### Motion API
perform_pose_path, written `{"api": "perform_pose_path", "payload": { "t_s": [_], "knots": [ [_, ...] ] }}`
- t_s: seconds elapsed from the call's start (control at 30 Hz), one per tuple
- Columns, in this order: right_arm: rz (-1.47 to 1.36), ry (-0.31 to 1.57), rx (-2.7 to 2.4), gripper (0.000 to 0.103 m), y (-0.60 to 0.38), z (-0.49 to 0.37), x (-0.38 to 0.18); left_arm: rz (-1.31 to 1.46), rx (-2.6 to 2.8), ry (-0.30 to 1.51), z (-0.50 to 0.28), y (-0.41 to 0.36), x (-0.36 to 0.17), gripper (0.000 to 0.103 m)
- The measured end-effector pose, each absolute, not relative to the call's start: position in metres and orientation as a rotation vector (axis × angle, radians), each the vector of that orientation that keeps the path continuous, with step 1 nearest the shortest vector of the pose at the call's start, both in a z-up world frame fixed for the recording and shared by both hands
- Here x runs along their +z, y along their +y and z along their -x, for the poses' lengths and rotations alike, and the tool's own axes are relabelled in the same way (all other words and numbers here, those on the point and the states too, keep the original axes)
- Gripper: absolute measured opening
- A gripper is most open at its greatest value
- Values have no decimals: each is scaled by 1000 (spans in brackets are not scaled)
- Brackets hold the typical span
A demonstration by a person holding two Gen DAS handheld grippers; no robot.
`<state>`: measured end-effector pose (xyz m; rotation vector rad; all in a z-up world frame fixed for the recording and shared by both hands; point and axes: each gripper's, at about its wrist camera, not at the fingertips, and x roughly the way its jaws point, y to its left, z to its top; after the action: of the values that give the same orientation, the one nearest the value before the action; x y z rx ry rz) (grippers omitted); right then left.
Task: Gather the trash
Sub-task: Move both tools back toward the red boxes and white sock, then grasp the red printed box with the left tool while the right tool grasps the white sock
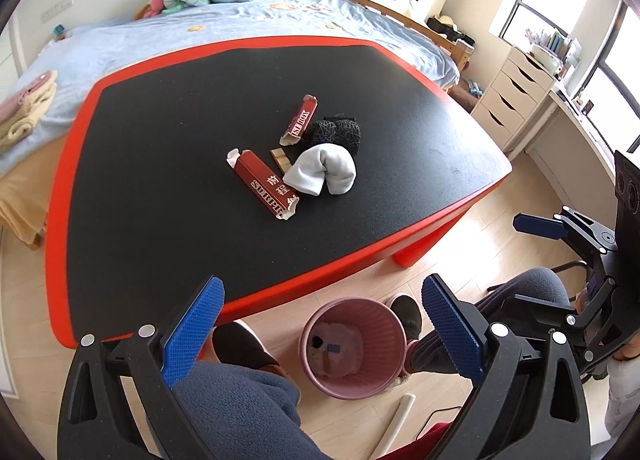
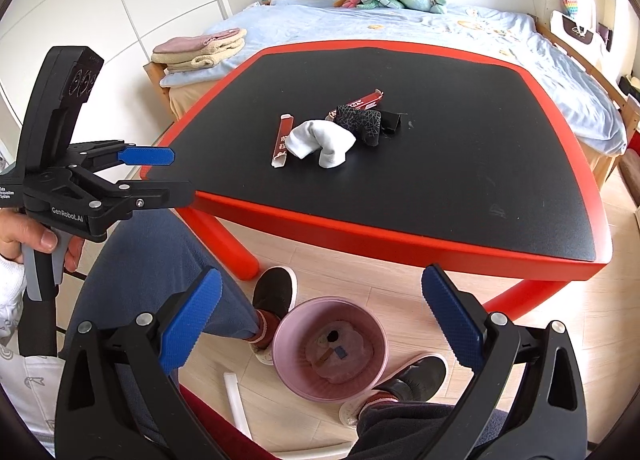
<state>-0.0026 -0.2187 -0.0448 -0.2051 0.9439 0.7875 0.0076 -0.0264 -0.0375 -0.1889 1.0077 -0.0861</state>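
Two torn red cardboard boxes lie on the black table top [image 1: 160, 148]: a long one [image 1: 264, 188] and a shorter one [image 1: 301, 121]. Between them sit a small tan block [image 1: 282, 161], a white sock [image 1: 324, 169] and a black patterned sock [image 1: 334, 132]. They also show in the right wrist view: the long box [image 2: 281, 140], the white sock [image 2: 320, 142] and the black sock [image 2: 362, 122]. A pink bin [image 1: 354, 346] with some scraps inside stands on the floor below the table edge. My left gripper [image 1: 320, 330] is open and empty above the bin. My right gripper [image 2: 320, 322] is open and empty above the bin [image 2: 331, 348].
The table has a red rim [image 2: 400, 228] and red legs. A bed [image 1: 200, 32] with plush toys stands behind it. The person's knees and slippered feet [image 2: 276, 292] flank the bin. A white tube [image 2: 236, 400] lies on the floor. White drawers [image 1: 508, 100] stand at the right.
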Motion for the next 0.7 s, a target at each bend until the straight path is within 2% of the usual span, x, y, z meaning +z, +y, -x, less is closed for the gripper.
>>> {"api": "perform_pose_path", "payload": {
  "t_s": [0.37, 0.7],
  "knots": [
    [225, 935, 838, 99, -185, -41, -43, 266, 7, 1028, -58, 3, -36, 95],
    [233, 959, 878, 98, -155, -80, -61, 336, 97, 1107, -101, 22, -63, 95]
  ]
}}
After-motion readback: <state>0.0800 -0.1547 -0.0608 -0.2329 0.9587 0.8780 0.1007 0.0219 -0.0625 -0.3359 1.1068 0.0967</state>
